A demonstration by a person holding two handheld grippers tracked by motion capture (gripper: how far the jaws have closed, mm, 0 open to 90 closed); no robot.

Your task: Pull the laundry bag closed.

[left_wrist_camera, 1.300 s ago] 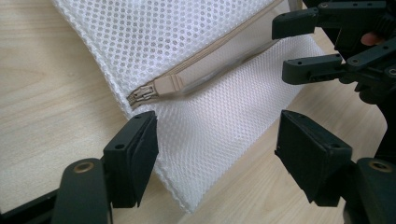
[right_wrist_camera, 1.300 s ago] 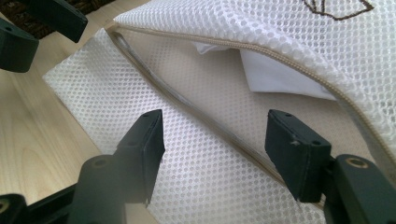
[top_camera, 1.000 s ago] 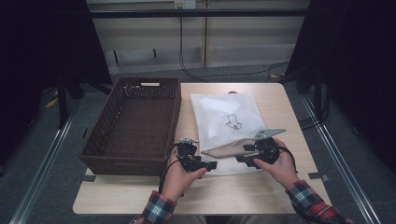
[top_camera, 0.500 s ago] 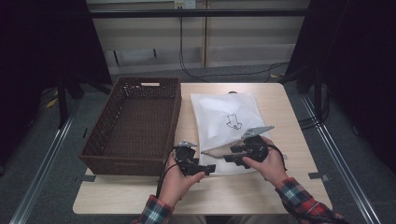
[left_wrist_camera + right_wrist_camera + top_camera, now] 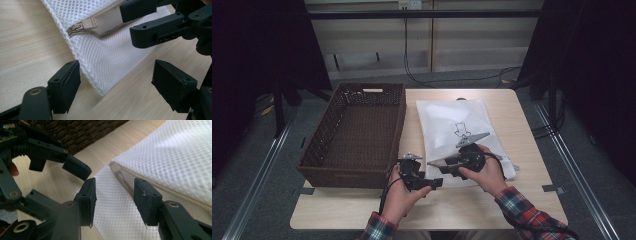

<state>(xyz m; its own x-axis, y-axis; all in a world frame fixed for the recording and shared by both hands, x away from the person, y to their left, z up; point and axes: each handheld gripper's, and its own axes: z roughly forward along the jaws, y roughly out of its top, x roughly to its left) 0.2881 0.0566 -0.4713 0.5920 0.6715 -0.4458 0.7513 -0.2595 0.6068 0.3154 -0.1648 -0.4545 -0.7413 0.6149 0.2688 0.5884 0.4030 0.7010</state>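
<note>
A white mesh bag with a beige zipper lies flat on the wooden table. In the left gripper view its near corner sits between the open jaws of my left gripper, and the pads stay clear of it. The zipper slider lies just beyond. My right gripper hovers over the same corner, facing the left gripper. Its jaws have just been closing and stand apart. The metal zipper pull lies just ahead of the gap, untouched. In the high view both grippers meet at the bag's front left corner.
A dark brown wicker basket stands open on the left half of the table, right beside the bag. The table's front edge runs close under the person's forearms. Bare wood shows to the right of the bag.
My right gripper has slid left along the bag's near edge toward the left gripper, and its jaws have narrowed. The left hand has stayed in place.
</note>
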